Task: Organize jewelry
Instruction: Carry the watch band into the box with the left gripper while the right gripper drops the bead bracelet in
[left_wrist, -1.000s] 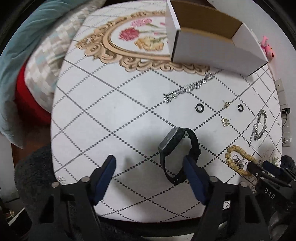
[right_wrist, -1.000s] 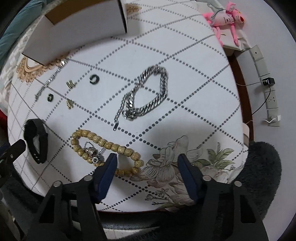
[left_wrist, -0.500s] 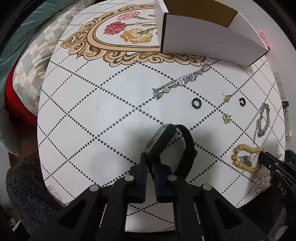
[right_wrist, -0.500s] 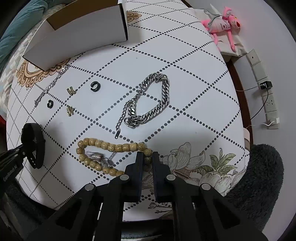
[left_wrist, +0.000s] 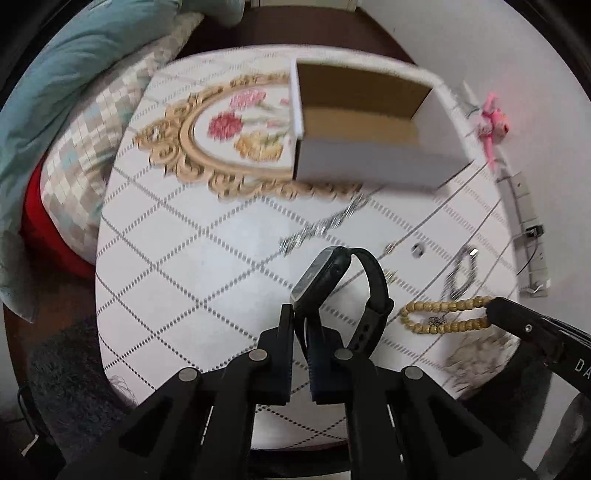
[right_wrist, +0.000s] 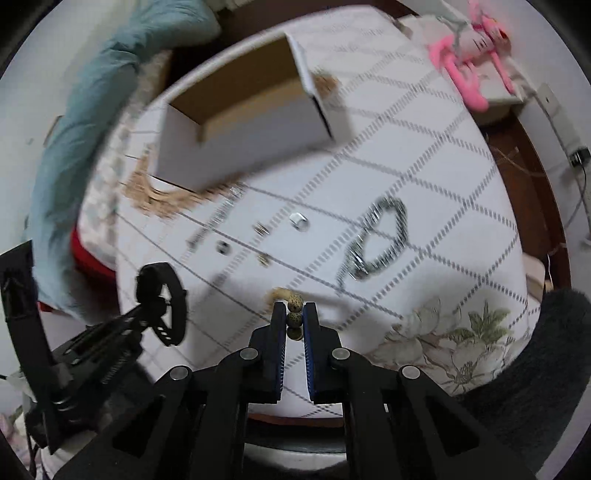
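Round white table (left_wrist: 177, 258), glossy top with dotted grey diamond grid, gold scroll frame and flower print; teal cushion (left_wrist: 85, 74) and checked pillow (left_wrist: 81, 155) beyond its far-left edge.

Left gripper (left_wrist: 301, 325): jaws closed on the strap of one black smartwatch (left_wrist: 340, 291), matte rubber band in a loop, rectangular glossy face tilted up just ahead of the tips. In the right wrist view the watch hangs off the table, left of the right jaws.

Right gripper (right_wrist: 294, 317): jaws clamped on one wooden bead bracelet (left_wrist: 443, 314), round tan speckled beads; two or three beads sit between the blue pads, and the rest of the loop stretches out from the tips with a small silver charm (left_wrist: 437, 320) inside the loop.

One open cardboard box (left_wrist: 369, 125), white outside and brown inside, rectangular, stands far ahead of both jaws at the table's far side; inside looks bare.

On the table between jaws and box, blurred: one thick silver curb-chain bracelet (right_wrist: 380, 240), ahead-right of the right jaws; one thin sparkly silver chain (left_wrist: 321, 229), stretched straight near the box; two small gold earrings (right_wrist: 261, 229) (right_wrist: 263, 259); two small rings or ear cuffs (right_wrist: 299, 220) (right_wrist: 222, 246), shape unclear through blur.

One pink plush toy (right_wrist: 469, 48) far right, off the table.
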